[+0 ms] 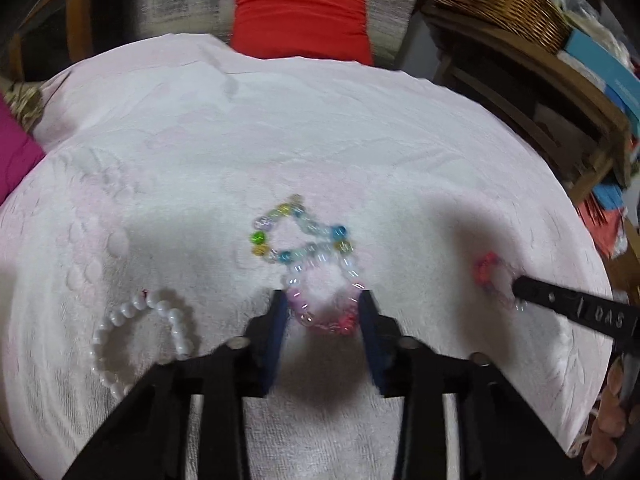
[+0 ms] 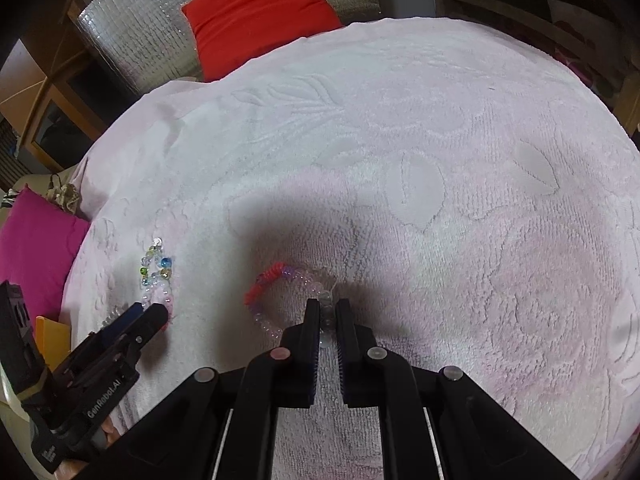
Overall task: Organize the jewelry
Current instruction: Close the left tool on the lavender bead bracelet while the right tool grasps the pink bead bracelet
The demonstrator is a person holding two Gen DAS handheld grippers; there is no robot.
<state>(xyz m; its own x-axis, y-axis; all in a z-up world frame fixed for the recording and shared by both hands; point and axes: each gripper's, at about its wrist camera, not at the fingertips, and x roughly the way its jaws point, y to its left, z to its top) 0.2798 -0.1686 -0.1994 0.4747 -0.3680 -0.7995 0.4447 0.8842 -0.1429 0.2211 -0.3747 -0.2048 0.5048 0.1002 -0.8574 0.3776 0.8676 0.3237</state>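
On the pale pink towel (image 1: 320,120) my left gripper (image 1: 324,300) has its two fingers against either side of a pink-to-red bead bracelet (image 1: 324,314) and grips it. A multicolour bead bracelet (image 1: 296,232) lies just beyond, touching it. A white pearl bracelet (image 1: 136,320) rests to the left. In the right wrist view my right gripper (image 2: 329,308) is shut on the clear beads of a red-and-clear bracelet (image 2: 268,280), which lies on the towel (image 2: 440,120). The left gripper (image 2: 154,312) shows at the left there, next to the multicolour bracelet (image 2: 156,264).
A red cushion (image 1: 300,12) leans behind the towel's far edge, and a magenta cushion (image 1: 16,152) sits at the left. To the right stand a wicker basket (image 1: 500,0) and a cluttered wooden shelf (image 1: 540,92). The towel's right half (image 2: 500,240) holds no jewelry.
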